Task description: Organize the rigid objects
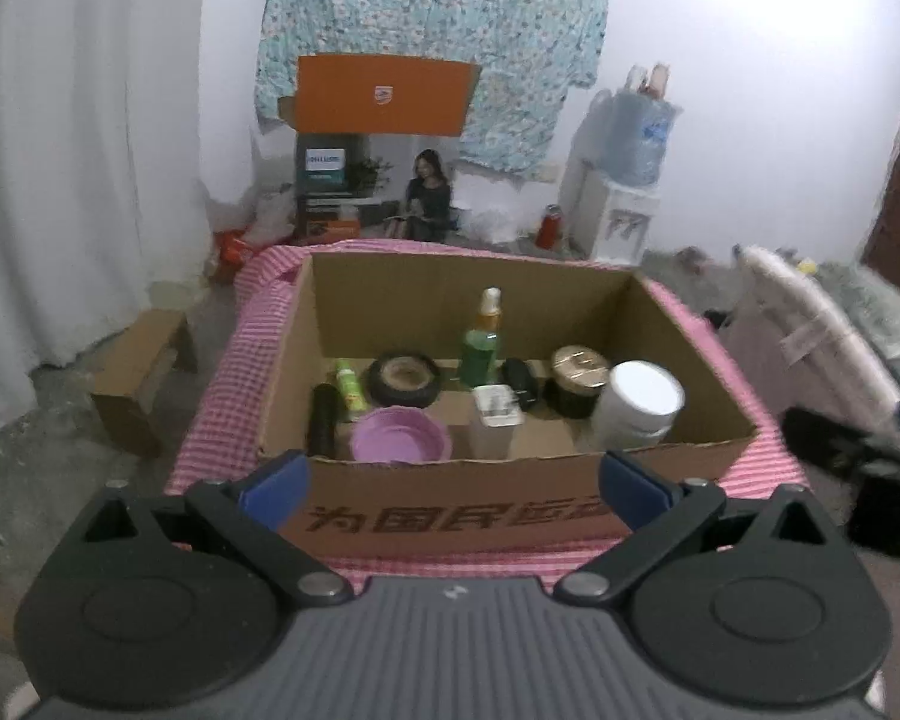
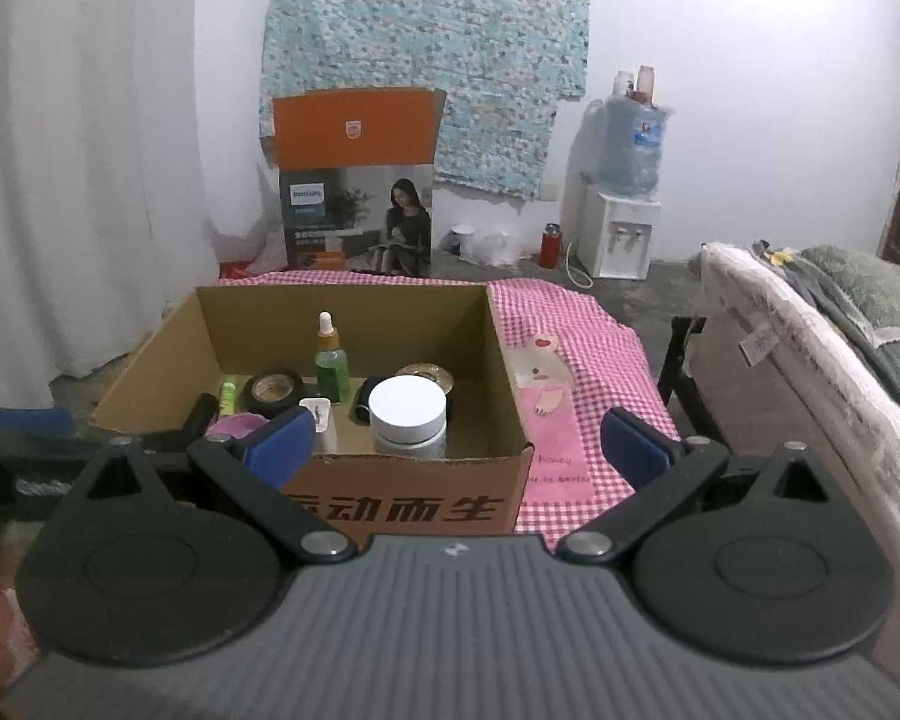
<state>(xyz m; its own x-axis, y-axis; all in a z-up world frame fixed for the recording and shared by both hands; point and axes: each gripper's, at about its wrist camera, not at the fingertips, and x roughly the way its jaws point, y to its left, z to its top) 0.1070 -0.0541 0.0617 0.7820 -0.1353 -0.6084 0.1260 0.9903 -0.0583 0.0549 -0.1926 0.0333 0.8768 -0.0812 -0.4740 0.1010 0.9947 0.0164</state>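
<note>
An open cardboard box (image 1: 450, 504) (image 2: 414, 504) stands on a pink checked cloth (image 1: 234, 384) (image 2: 576, 324). Inside it are a white jar (image 1: 639, 402) (image 2: 408, 417), a green dropper bottle (image 1: 483, 339) (image 2: 330, 360), a tape roll (image 1: 403, 379) (image 2: 273, 390), a gold-lidded jar (image 1: 577, 378) (image 2: 424, 373), a purple bowl (image 1: 399, 435) (image 2: 237, 423), a small white container (image 1: 495, 420), a black tube (image 1: 323, 420) and a small green tube (image 1: 349, 384). My left gripper (image 1: 453, 489) is open in front of the box's near wall, empty. My right gripper (image 2: 459, 444) is open too, before the box's near right corner, holding nothing.
A printed appliance carton (image 2: 357, 180) with an orange flap stands behind the table. A water dispenser (image 2: 621, 204) and a red flask (image 2: 549, 246) are by the back wall. A bed (image 2: 810, 336) runs along the right. A small cardboard piece (image 1: 141, 378) lies on the floor at left.
</note>
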